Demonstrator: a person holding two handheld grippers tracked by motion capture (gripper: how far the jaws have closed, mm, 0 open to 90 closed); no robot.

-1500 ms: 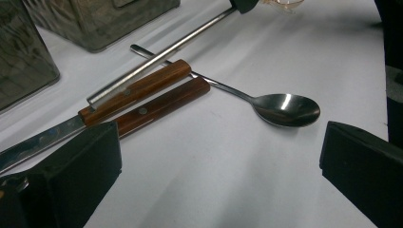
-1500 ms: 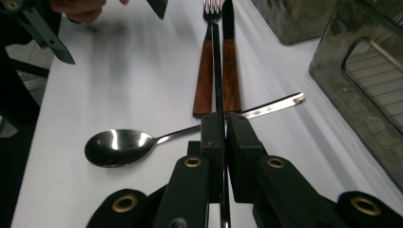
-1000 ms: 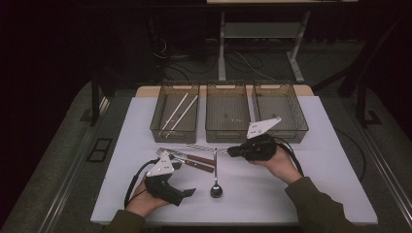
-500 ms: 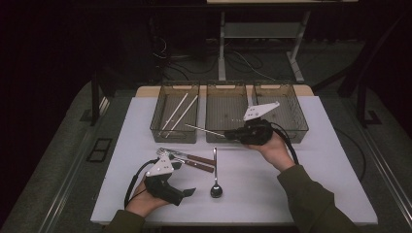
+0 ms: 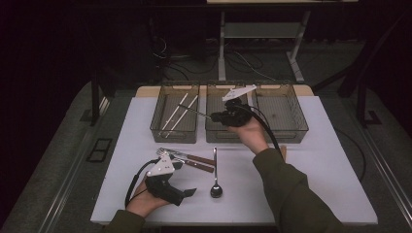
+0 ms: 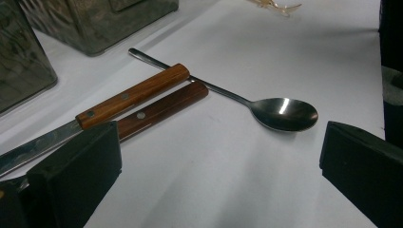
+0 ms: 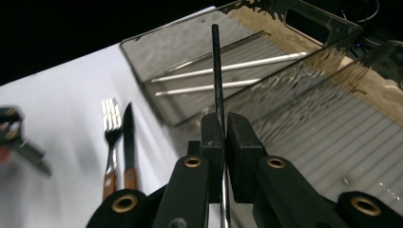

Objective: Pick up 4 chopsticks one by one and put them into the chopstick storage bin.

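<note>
white table [image 5: 316, 170], right tool [image 7: 222, 128] clamped on dark rod [image 7: 216, 66], left tool [image 6: 218, 166] apart

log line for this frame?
right gripper: shut on dark chopstick, over bins | left gripper: open, by spoon | left bin: two white chopsticks

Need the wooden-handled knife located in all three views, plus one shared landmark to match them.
High view: knife lies left of centre on the white table, just beyond the left gripper.
Left gripper view: left of centre, light handle slanting up to the right.
Right gripper view: lower left, blade tip pointing up.
Shared landmark: the fork lying alongside it.
</note>
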